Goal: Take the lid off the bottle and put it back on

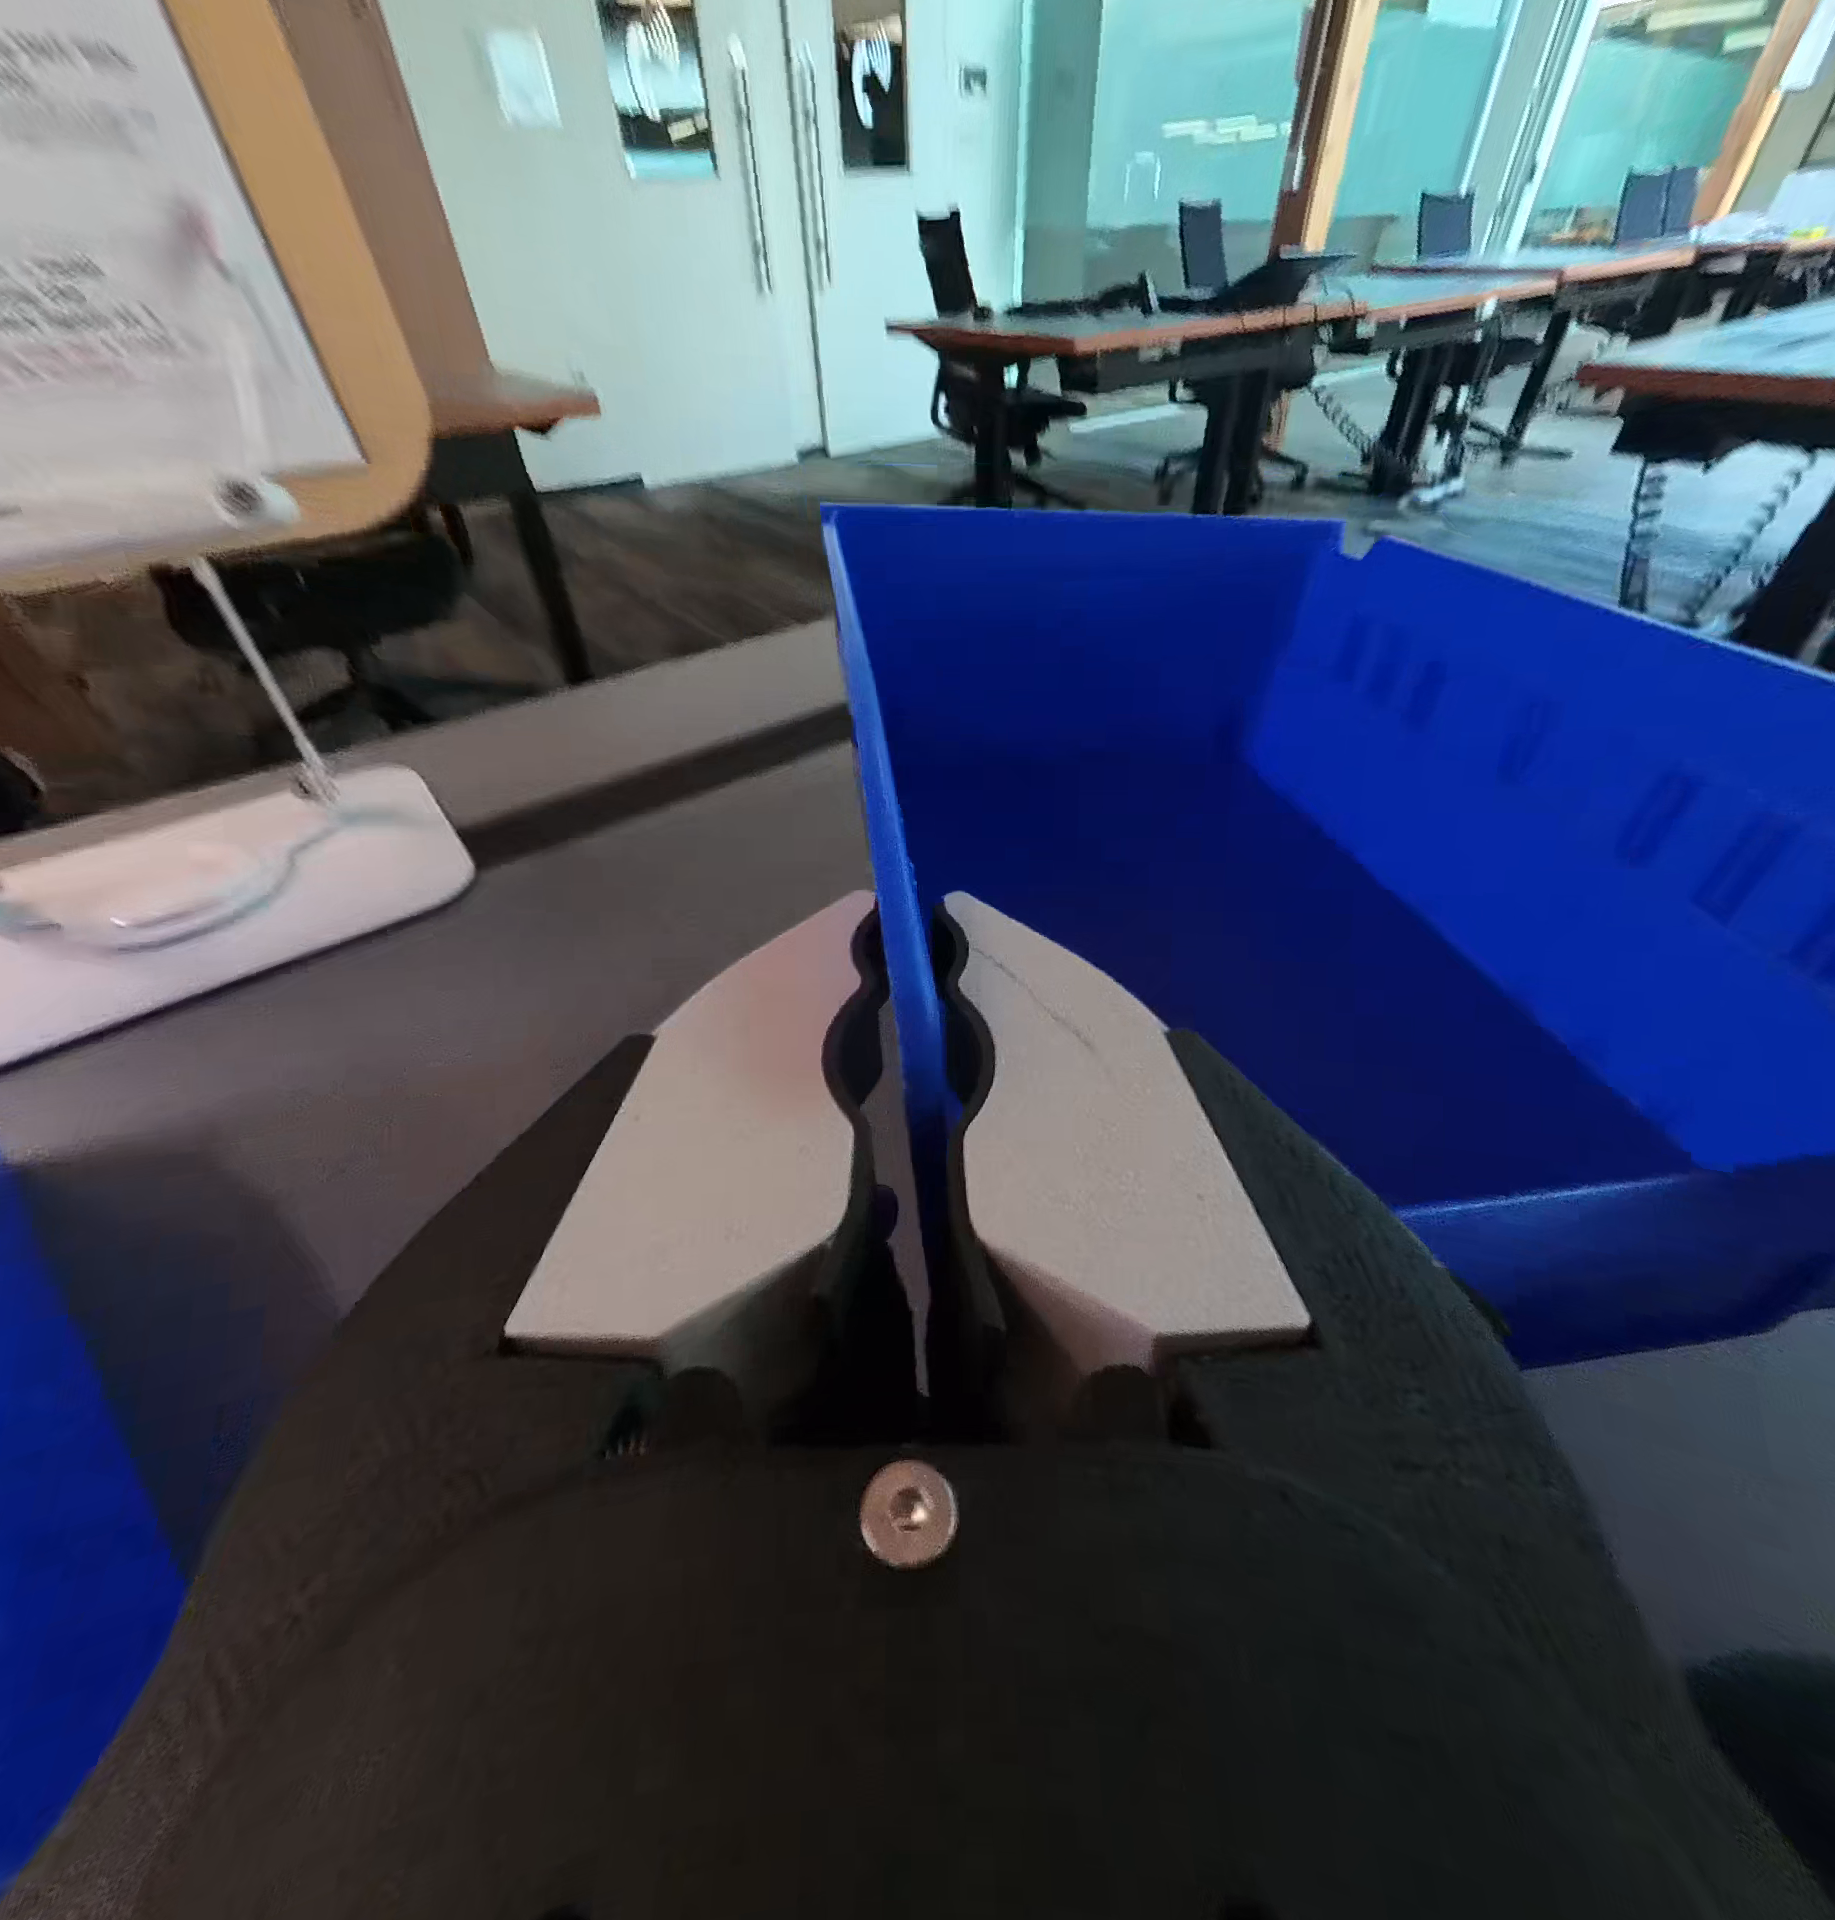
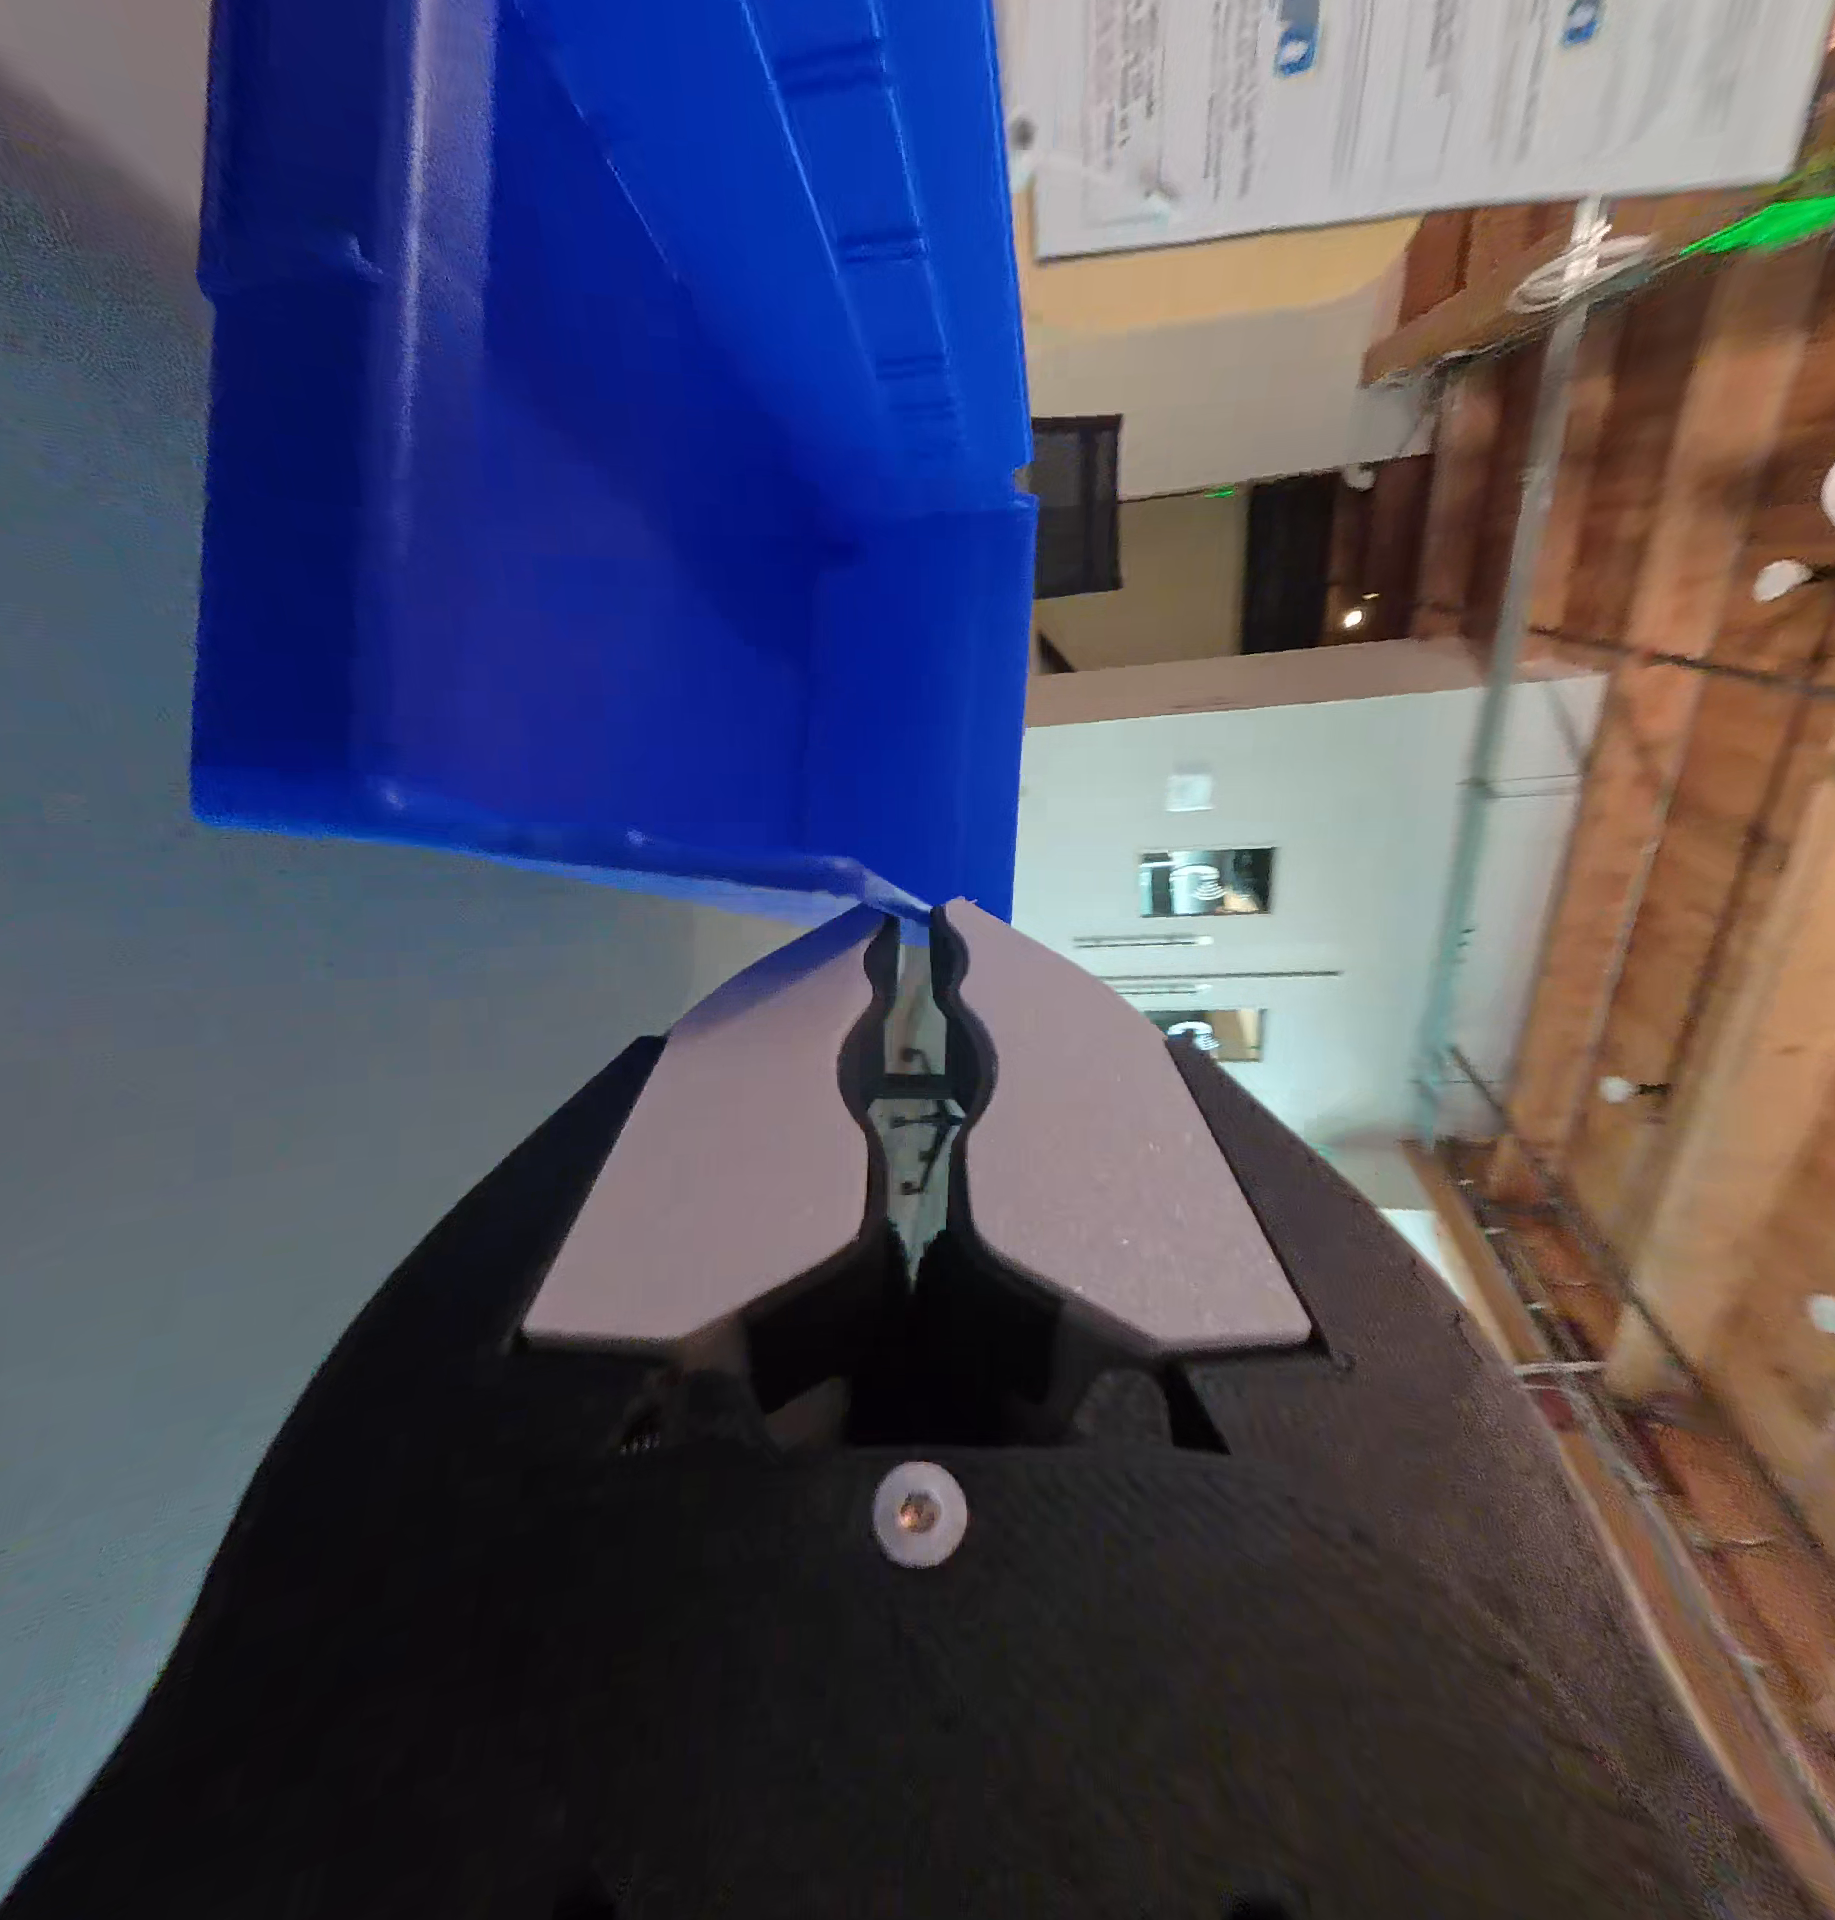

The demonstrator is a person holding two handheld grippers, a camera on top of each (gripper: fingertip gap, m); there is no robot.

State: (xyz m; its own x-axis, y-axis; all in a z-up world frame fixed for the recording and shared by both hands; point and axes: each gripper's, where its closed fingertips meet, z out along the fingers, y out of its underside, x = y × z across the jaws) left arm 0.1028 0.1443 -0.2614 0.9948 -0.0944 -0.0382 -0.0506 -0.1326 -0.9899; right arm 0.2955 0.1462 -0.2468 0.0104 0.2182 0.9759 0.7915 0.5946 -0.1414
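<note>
Left gripper (image 1: 908, 925) is clamping the thin side wall of the open blue plastic bin (image 1: 1412, 935), which is sitting on the grey table (image 1: 580, 935). Right gripper (image 2: 918, 920) is pinching a corner of the bin's rim, jaws nearly together. Bottle and lid: not visible in either view.

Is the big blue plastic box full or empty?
Empty, as far as shown: the blue plastic box has only bare blue floor inside. The left gripper pinches its wall.
</note>
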